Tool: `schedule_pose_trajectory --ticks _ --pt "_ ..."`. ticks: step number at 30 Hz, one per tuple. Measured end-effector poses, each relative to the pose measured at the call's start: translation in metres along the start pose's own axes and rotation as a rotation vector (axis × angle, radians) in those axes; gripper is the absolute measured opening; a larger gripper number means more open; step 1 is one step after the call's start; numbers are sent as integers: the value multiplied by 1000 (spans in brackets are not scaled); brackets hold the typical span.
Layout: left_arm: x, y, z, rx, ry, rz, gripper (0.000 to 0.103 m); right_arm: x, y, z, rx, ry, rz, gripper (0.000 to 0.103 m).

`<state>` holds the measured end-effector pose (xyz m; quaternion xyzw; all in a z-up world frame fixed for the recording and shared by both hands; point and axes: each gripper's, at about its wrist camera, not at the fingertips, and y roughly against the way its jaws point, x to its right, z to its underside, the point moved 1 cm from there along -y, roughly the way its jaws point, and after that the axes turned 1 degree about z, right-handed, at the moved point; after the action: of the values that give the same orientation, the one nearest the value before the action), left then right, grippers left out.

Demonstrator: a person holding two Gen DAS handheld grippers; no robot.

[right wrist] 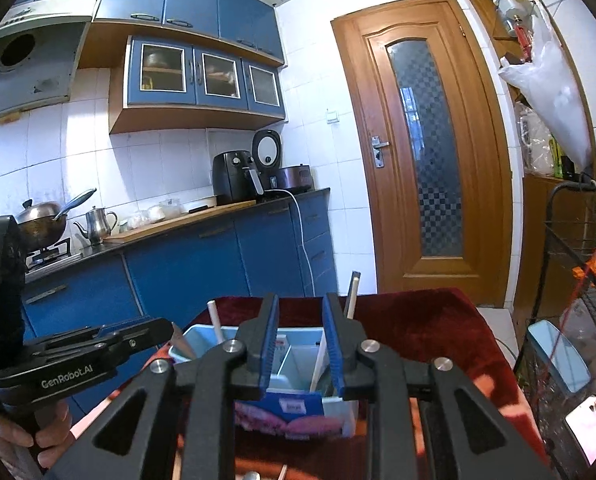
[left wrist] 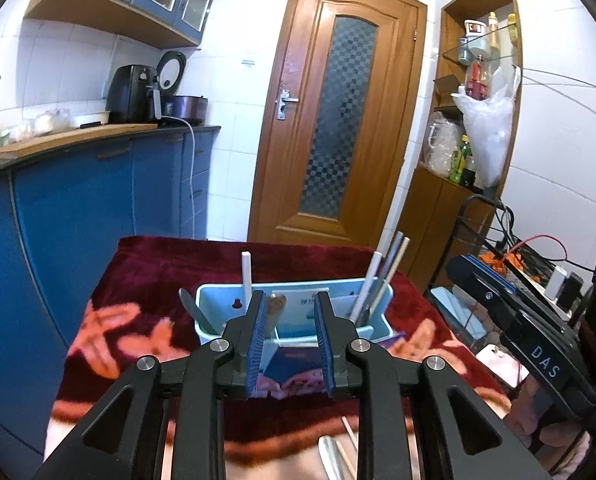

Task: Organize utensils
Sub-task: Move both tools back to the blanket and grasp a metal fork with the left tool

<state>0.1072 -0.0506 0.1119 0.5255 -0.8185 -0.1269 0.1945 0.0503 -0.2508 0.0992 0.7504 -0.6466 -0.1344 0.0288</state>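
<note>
Both the left gripper [left wrist: 290,320] and right gripper [right wrist: 300,336] are hovering with jaws released and empty before the utensil holder [left wrist: 218,300]. Sorting is midway, I judge; chopsticks [left wrist: 344,454] are lying on the worktop [left wrist: 138,280], needing fetching next.

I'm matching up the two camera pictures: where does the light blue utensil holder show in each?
Left wrist view: utensil holder at lower centre, just past the left gripper, on the red cloth.
Right wrist view: lower centre, partly hidden behind the right gripper.
Shared landmark: the wooden door behind it.
</note>
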Motion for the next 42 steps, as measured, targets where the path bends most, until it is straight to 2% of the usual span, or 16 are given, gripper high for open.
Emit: schedule_pose_trajectory --ticks 10,22,32,42 --pt "4 25 22 -76 9 1 25 -1 28 21 -113 -40 6 25" --pt "7 33 61 -203 43 11 25 5 53 57 -239 -90 35 25" --pt "13 25 96 -323 74 9 25 13 66 88 -326 -104 43 27" --pt "35 13 125 -422 28 0 25 24 74 110 -377 -116 63 29"
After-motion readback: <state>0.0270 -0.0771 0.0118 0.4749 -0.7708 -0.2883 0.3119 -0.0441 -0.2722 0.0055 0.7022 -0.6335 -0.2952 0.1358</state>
